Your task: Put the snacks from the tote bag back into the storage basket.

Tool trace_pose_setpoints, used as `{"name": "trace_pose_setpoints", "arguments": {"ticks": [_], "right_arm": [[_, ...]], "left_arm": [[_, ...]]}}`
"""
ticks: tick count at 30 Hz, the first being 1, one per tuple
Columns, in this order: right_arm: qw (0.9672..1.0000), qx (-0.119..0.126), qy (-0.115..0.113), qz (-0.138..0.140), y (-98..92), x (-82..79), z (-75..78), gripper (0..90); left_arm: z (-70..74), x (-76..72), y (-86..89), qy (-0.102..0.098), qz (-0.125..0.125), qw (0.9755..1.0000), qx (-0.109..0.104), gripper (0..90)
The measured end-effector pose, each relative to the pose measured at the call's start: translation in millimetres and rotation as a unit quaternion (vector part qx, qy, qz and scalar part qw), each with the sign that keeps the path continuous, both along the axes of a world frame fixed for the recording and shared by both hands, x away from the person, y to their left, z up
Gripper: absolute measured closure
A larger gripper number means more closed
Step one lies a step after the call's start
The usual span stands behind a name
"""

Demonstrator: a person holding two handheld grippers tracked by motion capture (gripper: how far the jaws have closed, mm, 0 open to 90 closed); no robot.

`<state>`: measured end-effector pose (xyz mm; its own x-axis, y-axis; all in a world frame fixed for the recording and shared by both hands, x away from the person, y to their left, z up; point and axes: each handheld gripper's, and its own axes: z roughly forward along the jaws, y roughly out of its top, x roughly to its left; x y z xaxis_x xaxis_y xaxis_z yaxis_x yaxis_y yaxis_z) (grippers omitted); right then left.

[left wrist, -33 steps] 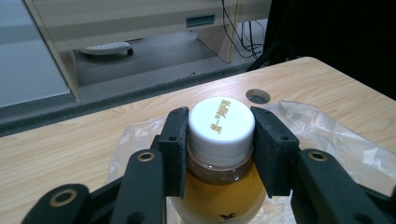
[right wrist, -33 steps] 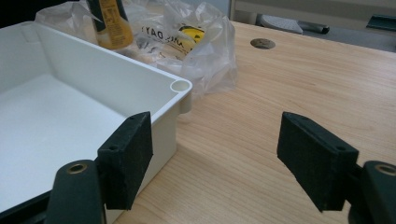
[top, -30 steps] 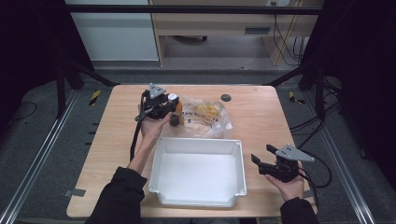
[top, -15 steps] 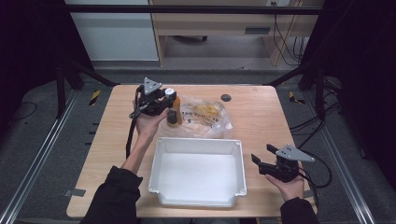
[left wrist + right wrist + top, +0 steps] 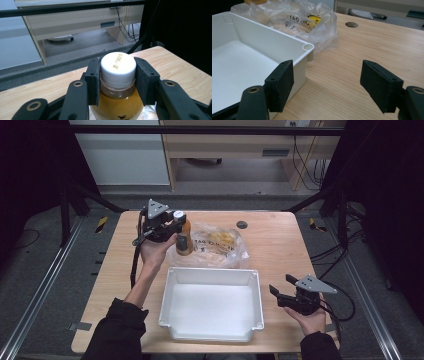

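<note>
Left gripper (image 5: 181, 227) clamped on a bottle (image 5: 183, 240) of amber drink, pads (image 5: 93, 82) pressed to the white cap (image 5: 118, 68) and neck; held up in the air just beyond the far-left corner of the white tub (image 5: 212, 332). Bottle's lower half cut off in the left gripper view, label hard to read. Behind the tub, touching its far wall, a crumpled clear bag (image 5: 222, 245); contents blurred. Right of the tub, right gripper (image 5: 281, 290) just beside its wall, jaws wide apart, nothing between. Small dark disc (image 5: 242, 224) farther back on the table (image 5: 280, 250).
</note>
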<state>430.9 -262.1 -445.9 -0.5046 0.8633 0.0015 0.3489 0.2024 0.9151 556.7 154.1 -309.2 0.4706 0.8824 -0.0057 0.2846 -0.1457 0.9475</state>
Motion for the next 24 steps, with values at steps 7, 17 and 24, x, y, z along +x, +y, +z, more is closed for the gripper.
{"name": "trace_pose_setpoints", "arguments": {"ticks": [7,17,24], "right_arm": [[1.0000,-0.002,0.000,0.001,0.3,0.3,-0.3,27.1],[1.0000,-0.004,-0.002,0.000,0.4,0.2,-0.2,27.0],[1.0000,-0.005,-0.002,0.000,0.3,-0.3,0.1,27.1]], "left_arm": [[10.3,-11.0,2.2,-0.010,-0.007,0.9999,-0.004,59.1],[18.4,-26.2,1.8,-0.016,-0.016,0.9997,-0.006,59.2],[20.9,-37.5,1.3,-0.020,-0.025,0.9995,-0.001,59.2]]}}
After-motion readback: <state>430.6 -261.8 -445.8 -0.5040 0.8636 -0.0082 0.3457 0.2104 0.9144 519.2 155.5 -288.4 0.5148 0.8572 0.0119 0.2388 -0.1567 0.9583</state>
